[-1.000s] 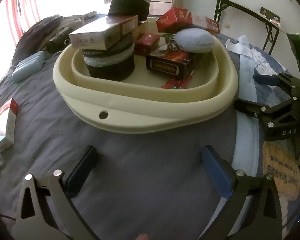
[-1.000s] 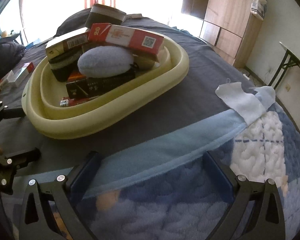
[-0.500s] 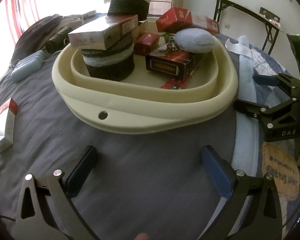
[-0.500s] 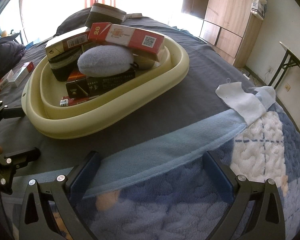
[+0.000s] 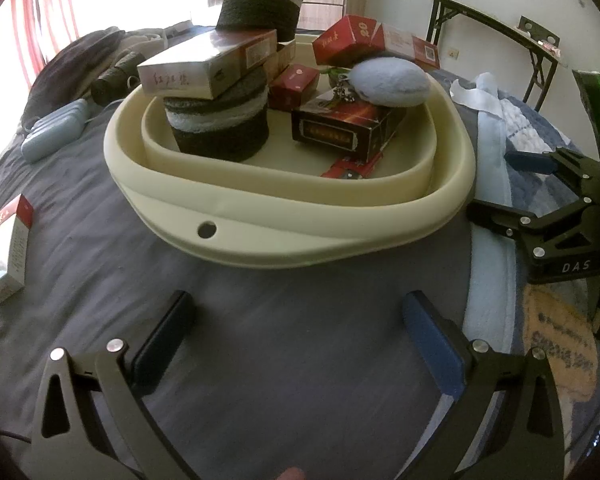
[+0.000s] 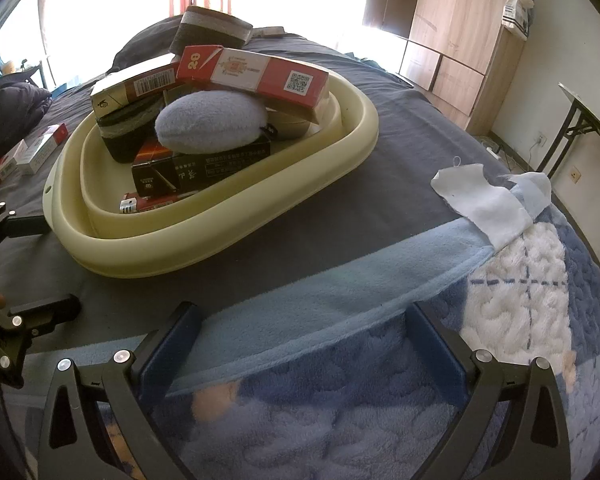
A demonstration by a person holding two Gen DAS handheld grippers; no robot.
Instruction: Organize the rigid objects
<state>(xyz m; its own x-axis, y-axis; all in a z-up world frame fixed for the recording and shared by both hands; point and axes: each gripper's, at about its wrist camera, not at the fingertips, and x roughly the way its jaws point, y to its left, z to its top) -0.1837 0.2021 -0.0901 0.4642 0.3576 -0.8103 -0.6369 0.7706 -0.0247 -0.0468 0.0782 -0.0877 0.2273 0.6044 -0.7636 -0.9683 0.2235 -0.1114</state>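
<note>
A cream basin (image 5: pixel 284 216) sits on the grey bedsheet and also shows in the right wrist view (image 6: pixel 204 240). It holds several cartons: a red-and-white one (image 6: pixel 256 76), a black one (image 5: pixel 340 128), a white-and-gold one (image 5: pixel 204 64), plus a blue plush pad (image 5: pixel 388 82) and a dark banded roll (image 5: pixel 220 128). A red-and-white pack (image 5: pixel 10 248) lies on the sheet at the left. My left gripper (image 5: pixel 296 320) is open and empty just in front of the basin. My right gripper (image 6: pixel 304 332) is open and empty over the blue blanket.
A second dark roll (image 5: pixel 260 4) stands behind the basin. A pale blue case (image 5: pixel 54 130) and dark clothes lie at the far left. A white cloth (image 6: pixel 484 204) lies on the blanket. More packs (image 6: pixel 36 148) lie left of the basin. A folding table (image 5: pixel 496 20) stands at the right.
</note>
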